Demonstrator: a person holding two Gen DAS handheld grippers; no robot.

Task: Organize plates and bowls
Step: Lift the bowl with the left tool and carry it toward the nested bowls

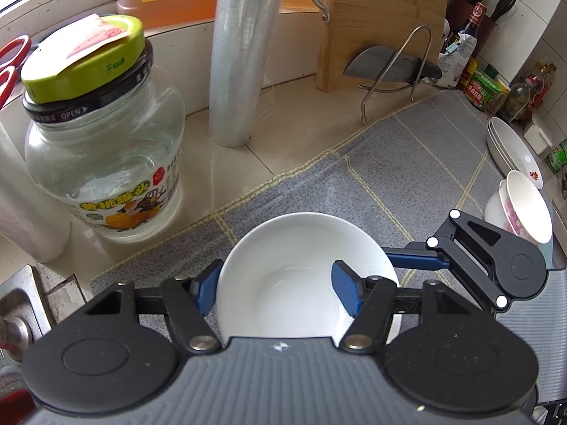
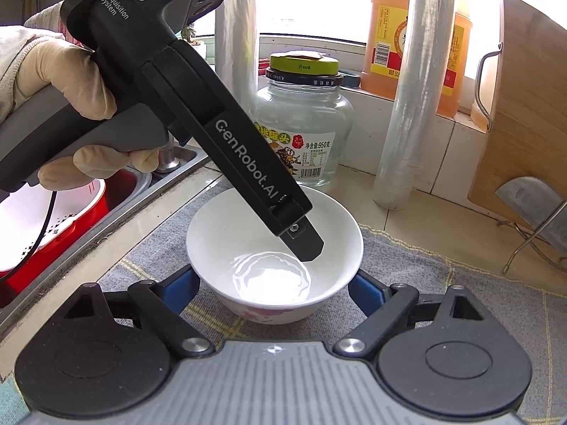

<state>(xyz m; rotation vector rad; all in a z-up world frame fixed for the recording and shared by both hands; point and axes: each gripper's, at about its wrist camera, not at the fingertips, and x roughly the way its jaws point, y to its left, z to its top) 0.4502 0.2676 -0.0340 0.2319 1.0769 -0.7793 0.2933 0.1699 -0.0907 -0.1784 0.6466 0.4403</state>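
- Left wrist view, far left: red-handled scissors (image 1: pixel 12 65) lie on the counter (image 1: pixel 283 134) behind a glass jar (image 1: pixel 106 156). The jar's yellow-green lid reads "开", its black collar "OPEN", its label "黄桃罐头".
- Left wrist view, centre: the left tongs (image 1: pixel 280 292) straddle the near wall of a white bowl (image 1: pixel 301 272) on the grey checked mat (image 1: pixel 407 163), one blue pad outside the rim, the other inside. Whether the pads actually pinch the wall cannot be told.
- Left wrist view, right: the right tongs (image 1: pixel 460 244) reach in beside the bowl. Stacked white plates (image 1: pixel 510 152) and nested bowls (image 1: pixel 524 209) sit at the mat's far edge, well apart; this appears to be the destination pile.
- Right wrist view, left: a gloved hand (image 2: pixel 53 81) holds the left tool, marked "DAS Data Acquisition System" and "GenRobot.AI"; a red basin (image 2: pixel 60 223) sits in the sink.
- Right wrist view, centre: the right tongs (image 2: pixel 274 290) stand released, pads either side of the bowl's base without visible contact. The bowl carries a pink floral print; the jar label reads "净含量:950克".
- Right wrist view, right: a film roll (image 2: pixel 414 106), an oil jug (image 2: pixel 418 28) and a cutting board (image 2: pixel 524 113) stand behind.
- Risk, judged: a one-wall grip on glazed porcelain may slip or tip on lifting; a wide swing could strike the jar or film roll.
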